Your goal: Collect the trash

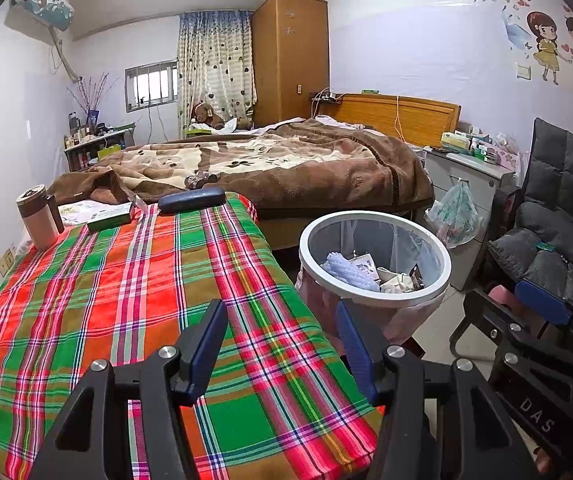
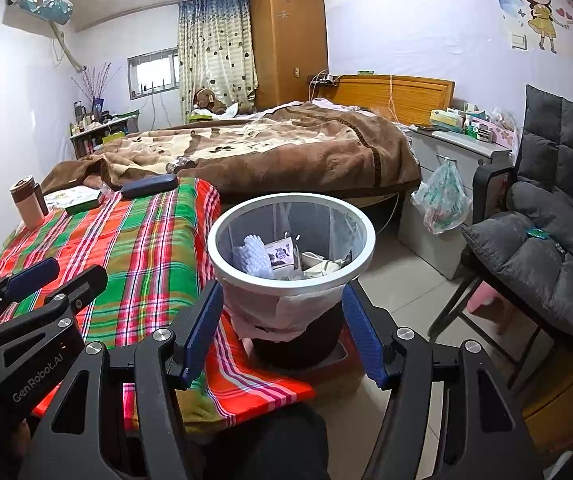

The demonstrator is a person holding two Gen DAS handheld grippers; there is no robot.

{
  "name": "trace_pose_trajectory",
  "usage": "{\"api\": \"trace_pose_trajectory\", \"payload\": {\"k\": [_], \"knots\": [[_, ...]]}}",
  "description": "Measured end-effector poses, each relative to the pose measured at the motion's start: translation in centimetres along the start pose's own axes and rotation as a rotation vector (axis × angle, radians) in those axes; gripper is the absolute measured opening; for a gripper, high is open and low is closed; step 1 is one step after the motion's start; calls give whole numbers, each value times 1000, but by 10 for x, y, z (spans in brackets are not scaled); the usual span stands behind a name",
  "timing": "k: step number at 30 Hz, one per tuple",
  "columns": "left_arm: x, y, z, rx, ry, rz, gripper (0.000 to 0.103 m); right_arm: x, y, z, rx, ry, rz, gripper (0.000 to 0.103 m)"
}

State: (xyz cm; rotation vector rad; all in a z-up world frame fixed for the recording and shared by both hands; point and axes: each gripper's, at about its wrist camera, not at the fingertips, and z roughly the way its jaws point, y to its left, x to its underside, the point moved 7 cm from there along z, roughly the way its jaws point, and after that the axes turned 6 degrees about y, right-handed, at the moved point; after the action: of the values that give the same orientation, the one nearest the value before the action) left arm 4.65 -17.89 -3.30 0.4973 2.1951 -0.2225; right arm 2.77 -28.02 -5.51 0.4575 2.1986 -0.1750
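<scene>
white-rimmed bin (image 2: 291, 240) with pink liner holds crumpled trash (image 2: 282, 260); left gripper (image 1: 282, 344) and right gripper (image 2: 284, 320) gape wide, empty.

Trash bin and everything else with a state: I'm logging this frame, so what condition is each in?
Trash bin: upright, lined, partly filled.
Left tongs: open, empty, above the plaid cloth.
Right tongs: open, empty, before the bin.
Mug: upright, lid on.
Dark case: shut, lying flat.
Plastic bag: hanging from the cabinet.
</scene>
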Motion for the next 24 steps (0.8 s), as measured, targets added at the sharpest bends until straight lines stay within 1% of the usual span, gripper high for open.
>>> {"api": "trace_pose_trajectory", "payload": {"k": [24], "knots": [[2,1,0,-5,0,-7,56,2,3,0,1,-2,-5,63]]}}
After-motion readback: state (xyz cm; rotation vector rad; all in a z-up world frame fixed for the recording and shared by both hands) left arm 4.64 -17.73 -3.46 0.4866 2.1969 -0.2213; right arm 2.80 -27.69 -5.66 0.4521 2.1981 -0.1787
